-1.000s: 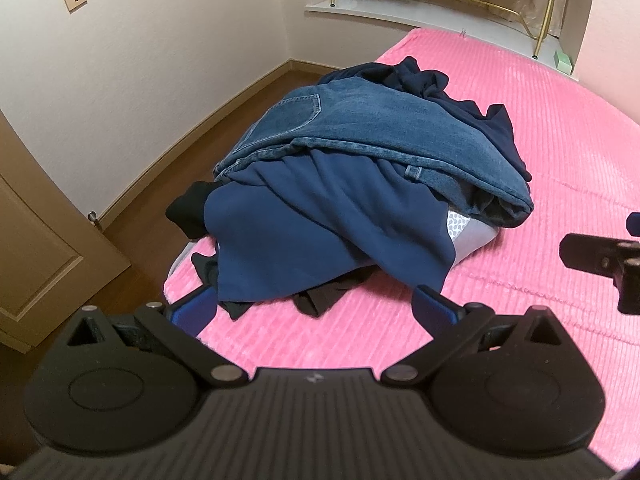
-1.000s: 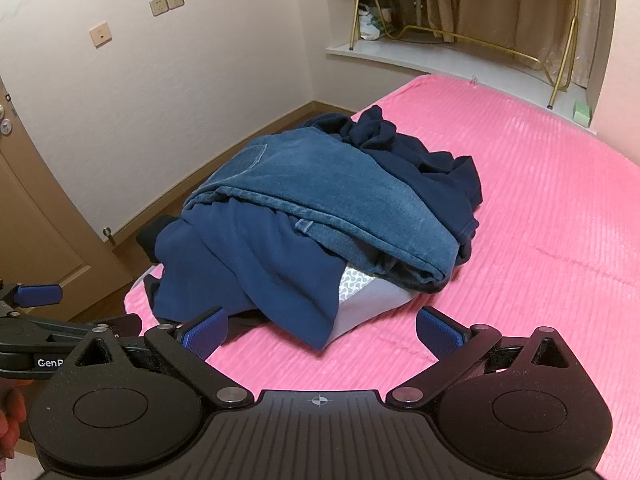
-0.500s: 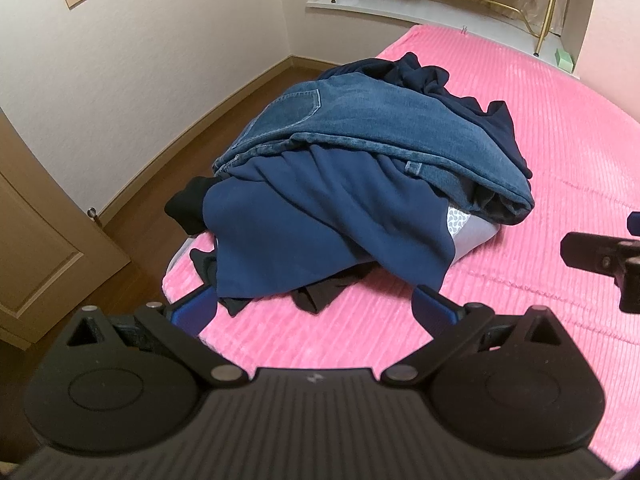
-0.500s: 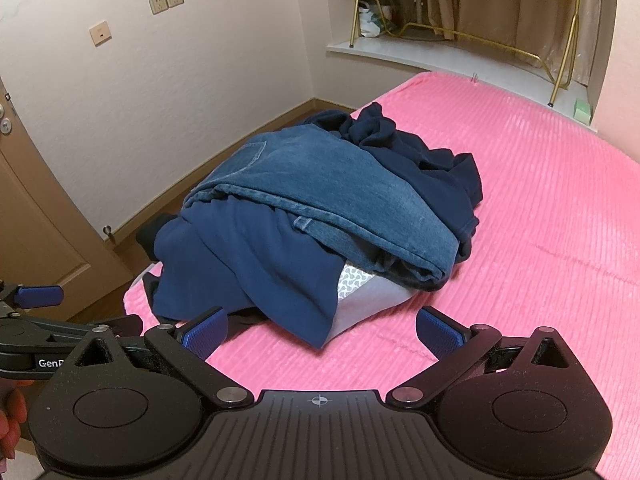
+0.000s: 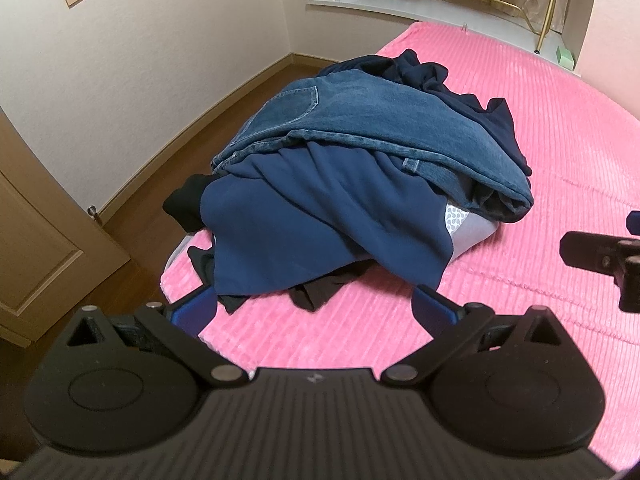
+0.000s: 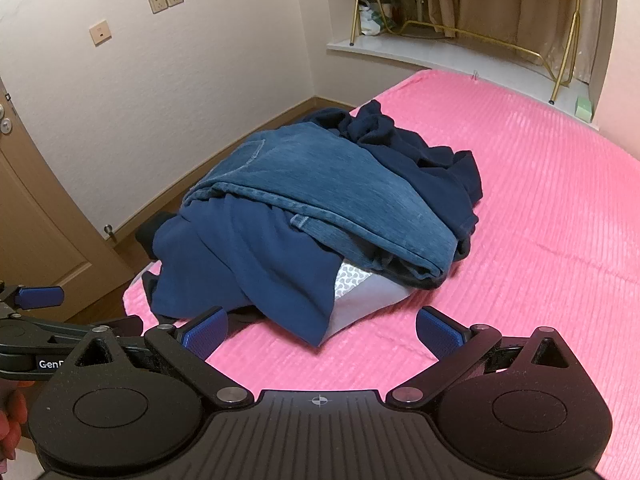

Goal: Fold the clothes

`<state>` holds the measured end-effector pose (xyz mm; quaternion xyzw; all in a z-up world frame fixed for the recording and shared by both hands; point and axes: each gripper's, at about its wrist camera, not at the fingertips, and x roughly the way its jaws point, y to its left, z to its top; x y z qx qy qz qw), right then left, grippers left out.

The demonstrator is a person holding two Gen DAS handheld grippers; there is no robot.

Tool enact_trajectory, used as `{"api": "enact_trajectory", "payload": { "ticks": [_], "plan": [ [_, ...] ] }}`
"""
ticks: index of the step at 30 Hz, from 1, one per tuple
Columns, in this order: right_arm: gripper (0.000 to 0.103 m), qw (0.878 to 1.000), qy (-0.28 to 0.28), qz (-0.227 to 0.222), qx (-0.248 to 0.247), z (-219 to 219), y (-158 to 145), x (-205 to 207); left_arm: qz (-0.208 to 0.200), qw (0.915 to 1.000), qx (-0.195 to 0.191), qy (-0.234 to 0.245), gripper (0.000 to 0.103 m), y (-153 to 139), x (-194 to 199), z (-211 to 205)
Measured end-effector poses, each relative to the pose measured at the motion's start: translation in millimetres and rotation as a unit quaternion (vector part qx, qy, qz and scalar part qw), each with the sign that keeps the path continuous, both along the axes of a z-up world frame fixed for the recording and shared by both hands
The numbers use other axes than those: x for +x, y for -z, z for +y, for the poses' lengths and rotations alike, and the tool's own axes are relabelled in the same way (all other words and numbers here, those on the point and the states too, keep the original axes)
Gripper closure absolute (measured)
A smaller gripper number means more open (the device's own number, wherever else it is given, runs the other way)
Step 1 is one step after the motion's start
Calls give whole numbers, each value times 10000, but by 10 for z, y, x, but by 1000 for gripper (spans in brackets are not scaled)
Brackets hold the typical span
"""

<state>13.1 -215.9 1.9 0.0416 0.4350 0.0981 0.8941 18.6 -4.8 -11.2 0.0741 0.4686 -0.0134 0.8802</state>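
Note:
A heap of clothes lies near the bed's left corner. Blue jeans [image 5: 380, 128] [image 6: 320, 184] lie on top. Under them are a navy sweatshirt [image 5: 304, 232] [image 6: 256, 268], a darker navy garment [image 6: 424, 160] at the back, black cloth [image 5: 316, 296] and a pale grey piece [image 6: 368, 300]. My left gripper [image 5: 314, 314] is open and empty, just in front of the heap. My right gripper [image 6: 320, 330] is open and empty, also short of the heap. Each gripper shows at the other view's edge.
The pink ribbed bedspread [image 6: 540, 240] covers the bed to the right. A wooden floor [image 5: 168, 168] and white wall lie left of the bed, with a door [image 5: 36, 240] at the near left. A sill with a gold rack [image 6: 460, 32] runs behind the bed.
Both grippers have crept slightly closer to the heap. The clothes have not moved and both jaws stay open.

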Motion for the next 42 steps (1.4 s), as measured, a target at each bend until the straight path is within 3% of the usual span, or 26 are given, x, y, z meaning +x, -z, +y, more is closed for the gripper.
{"api": "enact_trajectory", "payload": {
  "ticks": [22, 29, 35, 42],
  "plan": [
    [1, 9999, -93, 48, 49, -323, 15, 64, 46, 9999, 85, 29, 1, 24, 5, -287],
    [1, 9977, -633, -164, -174, -406, -8, 154, -144, 9996, 255, -1, 1, -17, 2, -294],
    [1, 9858, -1491, -502, -588, -295, -1, 309, -357, 9983, 451, -16, 1, -63, -27, -189],
    [1, 9598, -2323, -983, -1229, 97, 94, 654, -558, 9940, 853, 404, 1, 1, 162, 22]
  ]
}}
